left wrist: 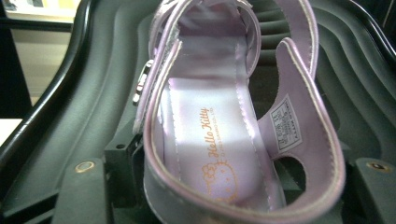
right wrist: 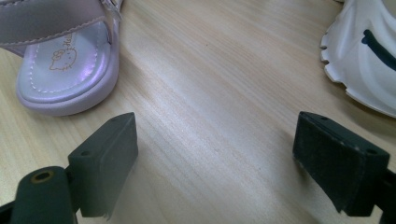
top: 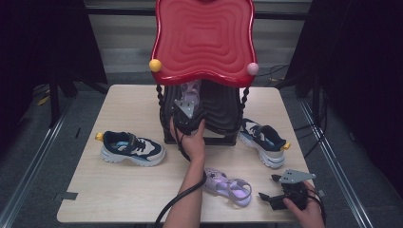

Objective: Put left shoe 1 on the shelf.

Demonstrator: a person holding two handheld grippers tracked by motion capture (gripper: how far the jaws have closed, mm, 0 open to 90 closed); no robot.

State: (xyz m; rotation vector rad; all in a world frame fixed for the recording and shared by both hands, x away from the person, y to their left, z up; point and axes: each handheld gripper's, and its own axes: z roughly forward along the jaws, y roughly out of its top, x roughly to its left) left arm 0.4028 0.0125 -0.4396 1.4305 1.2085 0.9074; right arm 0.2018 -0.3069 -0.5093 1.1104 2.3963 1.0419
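Observation:
A purple sandal (left wrist: 219, 140) lies tilted on the ribbed black lower shelf (left wrist: 60, 121) of a small rack, and my left gripper (left wrist: 233, 186) is shut on its heel end, one jaw against each side. From above, that sandal (top: 192, 91) sits under the rack's red top (top: 203, 40), with the left gripper (top: 189, 103) reaching in from the front. Its mate, a second purple sandal (top: 228, 186), rests on the table near the front edge. Just right of it, my right gripper (top: 268, 186) hovers open, with bare table between the jaws. The mate's toe (right wrist: 65, 70) lies ahead to the left of the right gripper (right wrist: 215, 154).
A navy and white sneaker (top: 133, 148) lies left of the rack and its pair (top: 263, 140) lies to the right; that sneaker's white sole (right wrist: 364, 60) is ahead right of the right gripper. The wooden table (top: 119, 190) has bare room at the front left.

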